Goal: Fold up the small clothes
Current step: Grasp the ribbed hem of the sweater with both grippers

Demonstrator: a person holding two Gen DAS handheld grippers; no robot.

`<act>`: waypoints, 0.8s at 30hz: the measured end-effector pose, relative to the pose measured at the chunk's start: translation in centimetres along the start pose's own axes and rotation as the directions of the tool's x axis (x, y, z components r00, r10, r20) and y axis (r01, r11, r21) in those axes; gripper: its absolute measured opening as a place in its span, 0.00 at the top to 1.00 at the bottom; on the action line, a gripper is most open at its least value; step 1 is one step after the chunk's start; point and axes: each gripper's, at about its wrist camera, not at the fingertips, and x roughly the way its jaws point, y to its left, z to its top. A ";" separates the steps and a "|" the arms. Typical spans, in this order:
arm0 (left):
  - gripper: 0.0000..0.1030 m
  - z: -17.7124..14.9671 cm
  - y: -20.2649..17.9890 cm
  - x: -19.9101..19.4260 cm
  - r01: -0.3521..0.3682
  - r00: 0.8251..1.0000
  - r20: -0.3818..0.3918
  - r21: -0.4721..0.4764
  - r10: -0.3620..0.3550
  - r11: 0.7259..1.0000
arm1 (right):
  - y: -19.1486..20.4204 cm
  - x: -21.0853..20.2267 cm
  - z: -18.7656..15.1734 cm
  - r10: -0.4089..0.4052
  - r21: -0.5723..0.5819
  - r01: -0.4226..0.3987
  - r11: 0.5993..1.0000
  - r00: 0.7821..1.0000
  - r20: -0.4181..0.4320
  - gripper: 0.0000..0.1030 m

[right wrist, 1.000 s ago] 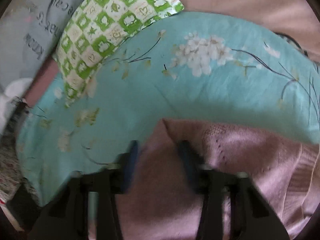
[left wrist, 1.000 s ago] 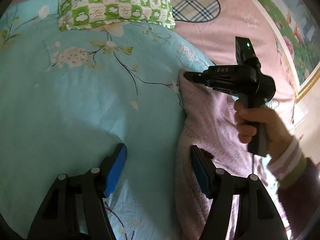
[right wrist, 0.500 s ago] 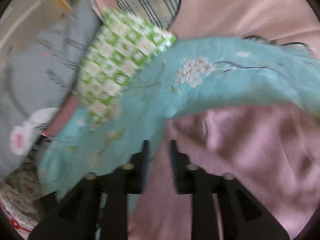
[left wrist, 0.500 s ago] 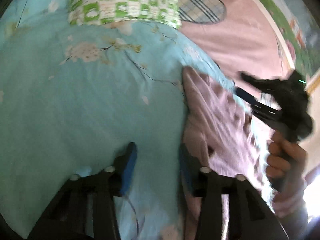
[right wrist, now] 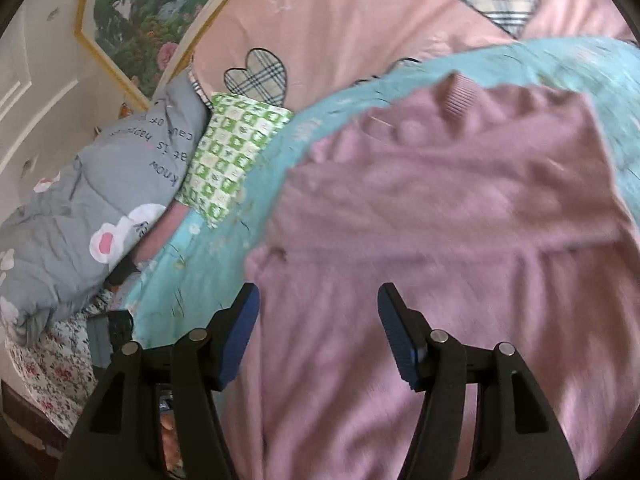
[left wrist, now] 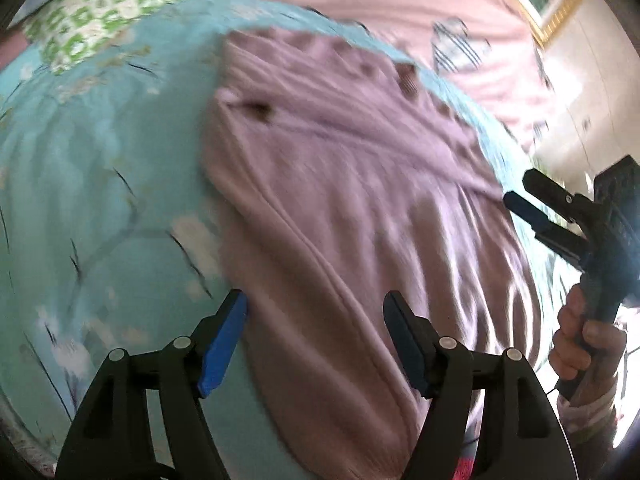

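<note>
A pink knitted sweater (left wrist: 352, 184) lies spread on the teal flowered bedcover (left wrist: 100, 184). My left gripper (left wrist: 316, 332) is open and empty, hovering above the sweater's near left edge. In the left wrist view my right gripper (left wrist: 532, 200) is at the far right, held in a hand, off the sweater's right side; its jaws look apart. In the right wrist view the right gripper (right wrist: 318, 320) is open and empty above the sweater (right wrist: 440, 240), whose ribbed collar or cuff sticks up at the far edge. Both views are blurred.
A green checked pillow (right wrist: 232, 152) lies at the bedcover's far left corner, also in the left wrist view (left wrist: 116, 12). A grey quilt (right wrist: 88, 208) is bunched beside it. A pink sheet with plaid hearts (right wrist: 360, 16) covers the bed beyond. A framed picture (right wrist: 148, 12) hangs on the wall.
Both grippers opened, let go of the sweater and pulled back and up. The sweater now lies flat and spread. The right gripper moved away to the sweater's right side.
</note>
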 end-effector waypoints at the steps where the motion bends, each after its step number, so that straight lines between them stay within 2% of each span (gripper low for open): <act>1: 0.30 -0.6 -0.6 -0.1 0.003 1.000 -0.015 0.016 -0.003 1.000 | -0.4 -1.0 -0.8 -0.008 0.008 0.008 1.000 1.000 0.006 0.39; 6: 0.30 -3.4 -3.8 0.0 0.027 0.995 -0.102 0.081 -0.018 0.996 | -1.4 -4.5 -4.1 -0.027 0.018 0.026 0.999 0.999 0.040 0.39; 11: 0.30 -4.6 -5.8 1.5 -0.057 0.987 -0.142 0.149 0.078 0.987 | -2.3 -7.2 -7.6 -0.054 0.032 0.052 0.998 0.996 0.069 0.39; 15: 0.32 -5.3 -6.7 2.0 -0.108 0.982 -0.131 0.218 0.138 0.970 | -3.3 -9.4 -9.5 -0.078 0.060 0.073 0.996 0.993 0.090 0.39; 16: 0.34 -5.5 -6.7 2.0 -0.117 0.981 -0.125 0.233 0.149 0.965 | -3.4 -9.9 -9.8 -0.086 0.064 0.080 0.995 0.992 0.093 0.39; 17: 0.46 -5.8 -6.6 1.8 -0.123 0.981 -0.116 0.247 0.156 0.961 | -3.6 -10.4 -10.1 -0.094 0.070 0.088 0.994 0.991 0.097 0.39; 18: 0.53 -6.1 -6.4 1.6 -0.127 0.982 -0.105 0.263 0.159 0.956 | -3.8 -11.0 -10.4 -0.103 0.074 0.096 0.993 0.989 0.104 0.39; 19: 0.69 -6.3 -6.1 1.2 -0.112 0.984 -0.104 0.265 0.144 0.958 | -4.0 -11.5 -10.7 -0.112 0.077 0.104 0.992 0.987 0.112 0.39; 20: 0.90 -6.5 -5.7 0.7 -0.092 0.986 -0.109 0.254 0.123 0.963 | -4.1 -12.0 -10.9 -0.120 0.078 0.112 0.991 0.986 0.119 0.39; 24: 0.92 -7.8 -2.7 -2.7 -0.064 0.993 -0.083 0.205 0.083 0.977 | -5.0 -13.3 -11.4 -0.148 0.092 0.136 0.986 0.978 0.145 0.39</act>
